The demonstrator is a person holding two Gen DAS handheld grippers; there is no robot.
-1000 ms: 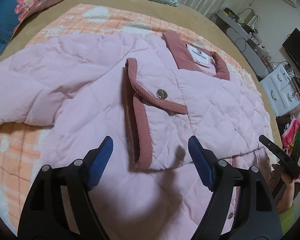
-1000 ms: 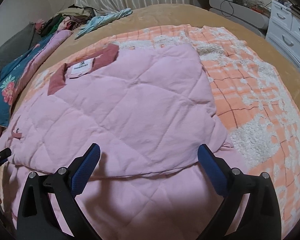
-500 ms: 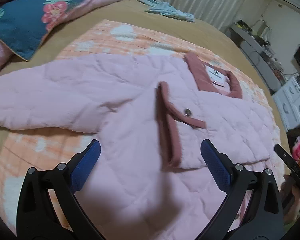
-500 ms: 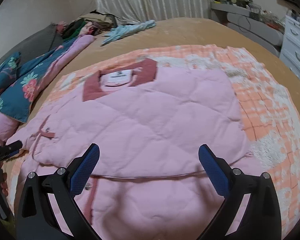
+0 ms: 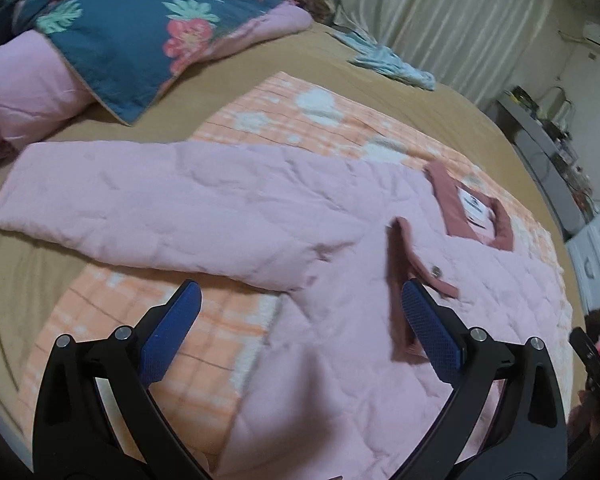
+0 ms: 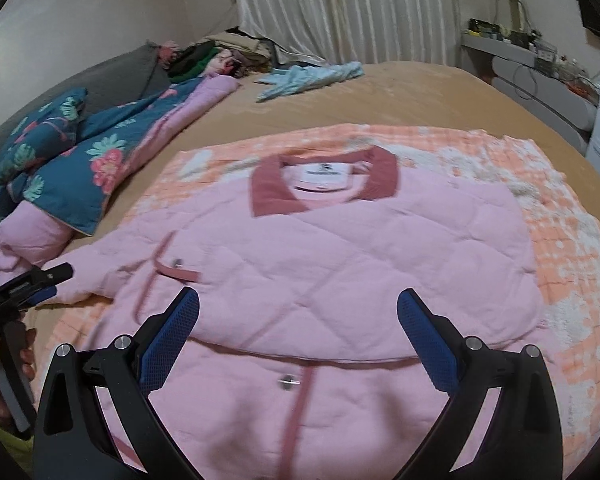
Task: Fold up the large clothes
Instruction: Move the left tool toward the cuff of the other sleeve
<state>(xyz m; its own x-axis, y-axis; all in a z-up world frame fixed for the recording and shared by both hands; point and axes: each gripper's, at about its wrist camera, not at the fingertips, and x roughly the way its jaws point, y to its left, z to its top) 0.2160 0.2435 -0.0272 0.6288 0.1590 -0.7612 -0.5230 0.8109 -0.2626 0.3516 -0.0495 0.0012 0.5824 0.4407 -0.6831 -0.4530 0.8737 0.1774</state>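
The fingers of the left gripper (image 5: 298, 330) are spread wide, having just been opened, and nothing is held between them; they hang above the pink quilted jacket (image 5: 340, 280). The fingers of the right gripper (image 6: 298, 330) are likewise spread and empty, above the jacket's front. The jacket is laid flat on an orange-and-white checked blanket (image 6: 572, 248) in the middle of the bed (image 6: 420, 96). Its right side is seen folded over the front, while the left sleeve (image 5: 160, 204) is stretched out toward the bed's left edge. The dark pink collar (image 6: 324, 188) with a white label (image 6: 326, 176) is turned toward the bed's far edge. A floral quilt (image 5: 140, 36) is bunched at the far left corner, and a light blue garment (image 6: 312, 76) is seen near the far edge. The left gripper is also visible in the right wrist view, gripped by a hand (image 6: 0, 364).
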